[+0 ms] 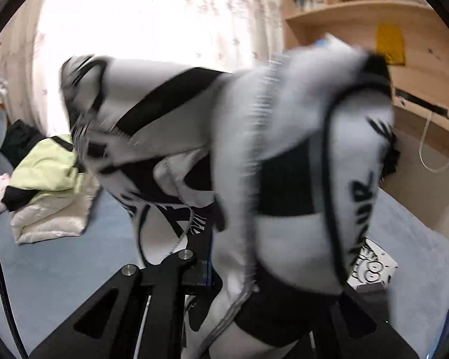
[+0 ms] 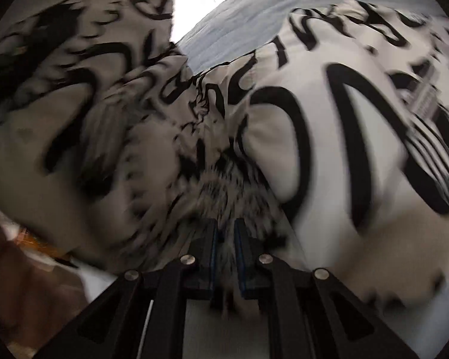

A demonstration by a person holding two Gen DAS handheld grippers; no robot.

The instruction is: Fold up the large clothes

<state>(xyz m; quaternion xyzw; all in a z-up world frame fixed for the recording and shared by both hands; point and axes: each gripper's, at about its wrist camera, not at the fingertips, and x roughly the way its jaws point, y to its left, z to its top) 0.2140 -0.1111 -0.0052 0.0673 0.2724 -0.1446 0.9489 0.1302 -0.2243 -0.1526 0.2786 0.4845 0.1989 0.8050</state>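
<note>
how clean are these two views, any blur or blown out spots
Left wrist: the black-and-white jacket is smeared by motion blur, the curtained window behind it is blown out white, and the shelves bend with fisheye distortion. Right wrist: the jacket's print streaks with blur, sharpest near the right gripper, and a bright overexposed patch sits at the top.

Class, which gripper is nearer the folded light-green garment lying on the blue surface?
Left. The left gripper has the light-green garment ahead to its left; the right gripper view shows only the printed jacket.
</note>
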